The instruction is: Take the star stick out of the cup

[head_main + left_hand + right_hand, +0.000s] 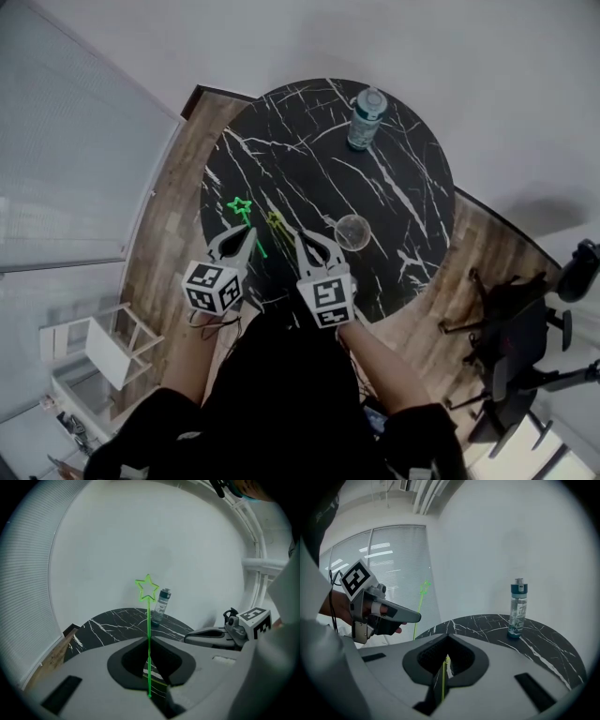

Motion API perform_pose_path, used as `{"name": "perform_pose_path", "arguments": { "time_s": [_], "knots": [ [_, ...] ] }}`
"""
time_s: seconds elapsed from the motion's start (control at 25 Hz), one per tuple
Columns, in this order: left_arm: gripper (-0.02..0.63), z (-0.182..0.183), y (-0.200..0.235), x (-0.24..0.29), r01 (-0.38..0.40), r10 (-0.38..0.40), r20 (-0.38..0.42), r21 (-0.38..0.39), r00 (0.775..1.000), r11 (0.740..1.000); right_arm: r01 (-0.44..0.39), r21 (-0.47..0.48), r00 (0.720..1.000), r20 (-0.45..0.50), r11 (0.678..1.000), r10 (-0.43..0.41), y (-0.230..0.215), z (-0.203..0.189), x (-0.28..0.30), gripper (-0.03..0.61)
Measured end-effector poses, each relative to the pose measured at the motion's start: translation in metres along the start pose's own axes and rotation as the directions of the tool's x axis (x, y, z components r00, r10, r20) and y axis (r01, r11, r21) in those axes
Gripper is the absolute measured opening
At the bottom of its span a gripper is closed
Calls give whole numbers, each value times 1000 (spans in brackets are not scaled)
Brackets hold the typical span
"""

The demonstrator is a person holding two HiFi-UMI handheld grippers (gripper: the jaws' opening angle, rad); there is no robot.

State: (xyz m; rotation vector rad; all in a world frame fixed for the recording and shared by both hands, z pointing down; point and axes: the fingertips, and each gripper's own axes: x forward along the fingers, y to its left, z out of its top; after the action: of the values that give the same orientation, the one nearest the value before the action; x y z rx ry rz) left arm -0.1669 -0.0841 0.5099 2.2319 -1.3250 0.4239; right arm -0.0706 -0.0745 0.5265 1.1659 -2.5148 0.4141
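2 tongs clamped: left tongs (149, 644) on green star stick (149, 620), right tongs (446, 641) on yellow stick (442, 681).

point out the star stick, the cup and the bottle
star stick (148, 630), left gripper view, shaft
cup (352, 232), head view, bare bottom
bottle (518, 611), right gripper view, clear body

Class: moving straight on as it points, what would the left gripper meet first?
Most likely the water bottle on the far side of the table, standing just right of the left gripper's line; depth is unclear, so it might slip past.
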Motion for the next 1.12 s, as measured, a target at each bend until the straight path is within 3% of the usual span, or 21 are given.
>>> {"name": "perform_pose_path", "arguments": {
  "time_s": [0.16, 0.32, 0.72, 1.12],
  "knots": [
    [12, -24, -2, 6, 13, -15, -62, -25, 998, 1000, -3, 6, 1000, -22, 1000, 3, 1, -12, 0, -5],
    [12, -49, -4, 14, 32, -45, -126, -97, 991, 995, 0, 19, 999, -48, 1000, 1, 0, -24, -1, -5],
    [12, -89, -5, 27, 21, -65, -205, -213, 976, 977, -2, 30, 997, -73, 1000, 4, -5, -35, 1, -5],
    [12, -120, -4, 36, -11, -63, -273, -264, 960, 964, -2, 41, 995, -96, 999, 6, -8, -47, 3, -5]
  ]
}}
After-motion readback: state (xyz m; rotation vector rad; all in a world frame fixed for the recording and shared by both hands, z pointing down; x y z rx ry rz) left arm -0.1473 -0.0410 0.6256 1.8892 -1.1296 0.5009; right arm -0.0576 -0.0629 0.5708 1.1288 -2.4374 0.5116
